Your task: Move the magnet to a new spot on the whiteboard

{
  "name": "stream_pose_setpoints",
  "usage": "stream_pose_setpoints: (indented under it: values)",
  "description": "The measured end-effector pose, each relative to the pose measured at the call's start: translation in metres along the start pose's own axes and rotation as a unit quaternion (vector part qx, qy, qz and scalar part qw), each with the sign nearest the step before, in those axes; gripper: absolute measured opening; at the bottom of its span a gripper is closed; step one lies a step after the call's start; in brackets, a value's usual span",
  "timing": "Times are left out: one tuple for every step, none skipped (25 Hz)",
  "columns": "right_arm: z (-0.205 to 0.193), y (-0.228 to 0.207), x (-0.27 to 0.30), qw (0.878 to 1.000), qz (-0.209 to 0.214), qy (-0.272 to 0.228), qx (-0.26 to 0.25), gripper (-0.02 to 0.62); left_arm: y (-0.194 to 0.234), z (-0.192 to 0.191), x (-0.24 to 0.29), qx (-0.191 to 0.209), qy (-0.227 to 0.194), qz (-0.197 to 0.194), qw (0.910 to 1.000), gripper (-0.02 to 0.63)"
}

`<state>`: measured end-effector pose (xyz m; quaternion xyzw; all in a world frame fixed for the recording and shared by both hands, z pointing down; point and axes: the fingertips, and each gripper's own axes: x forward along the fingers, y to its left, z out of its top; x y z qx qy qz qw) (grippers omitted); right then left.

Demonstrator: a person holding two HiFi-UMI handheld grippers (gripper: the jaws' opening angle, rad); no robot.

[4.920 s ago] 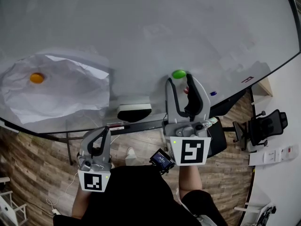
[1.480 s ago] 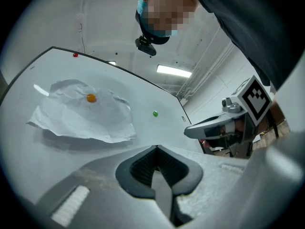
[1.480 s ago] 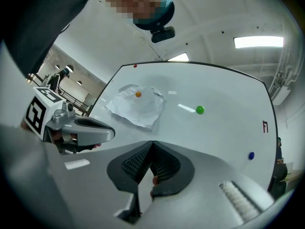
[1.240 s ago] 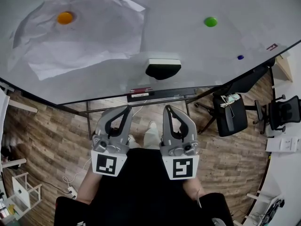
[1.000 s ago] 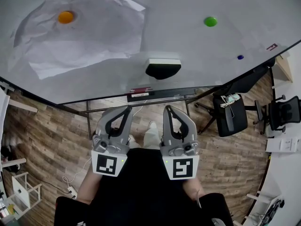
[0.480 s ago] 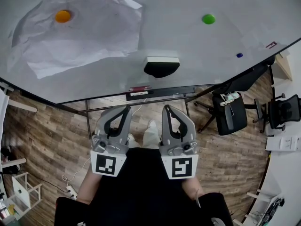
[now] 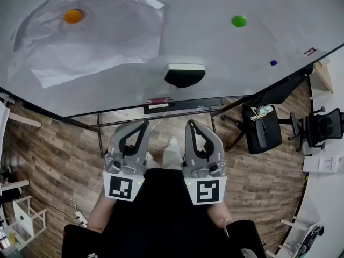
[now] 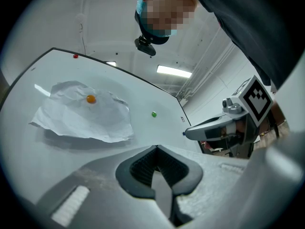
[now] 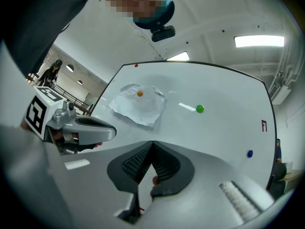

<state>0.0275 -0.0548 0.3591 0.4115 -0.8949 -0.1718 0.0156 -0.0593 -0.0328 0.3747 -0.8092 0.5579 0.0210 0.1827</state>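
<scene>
Bright, even light falls from ceiling strip lights; gripper views curve and darken at their edges.

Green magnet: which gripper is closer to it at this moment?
Right. The right gripper is held below the green magnet and a little to its left in the head view. The left gripper sits beside the right one, farther left. Neither touches the magnet.
</scene>
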Motion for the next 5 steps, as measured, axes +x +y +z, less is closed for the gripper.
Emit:
stream_pose_setpoints:
  values:
    - [-0.0007, 0.0005, -0.0001, 1.000, 0.001, 0.002, 0.000, 0.002, 0.0002, 0.0000, -0.0002, 0.000, 0.000, 0.000, 1.0000, 0.002]
    - [-0.0012, 0.0009, -0.0001, 1.000, 0.002, 0.003, 0.001, 0.000, 0.0006, 0.0002, -0.0004, 0.000, 0.000, 0.001, 1.0000, 0.002]
    - [-0.0012, 0.0012, 0.0000, 1.000, 0.002, 0.003, 0.003, 0.000, 0.0009, 0.0004, -0.0005, 0.000, 0.000, 0.001, 1.0000, 0.002]
    - [-0.0011, 0.0015, 0.0001, 1.000, 0.003, 0.003, 0.004, 0.000, 0.0013, 0.0007, -0.0007, 0.001, 0.000, 0.002, 1.0000, 0.002]
    - [-0.0009, 0.0017, 0.0002, 1.000, 0.003, 0.003, 0.006, 0.000, 0.0017, 0.0010, -0.0008, 0.001, 0.000, 0.002, 1.0000, 0.002]
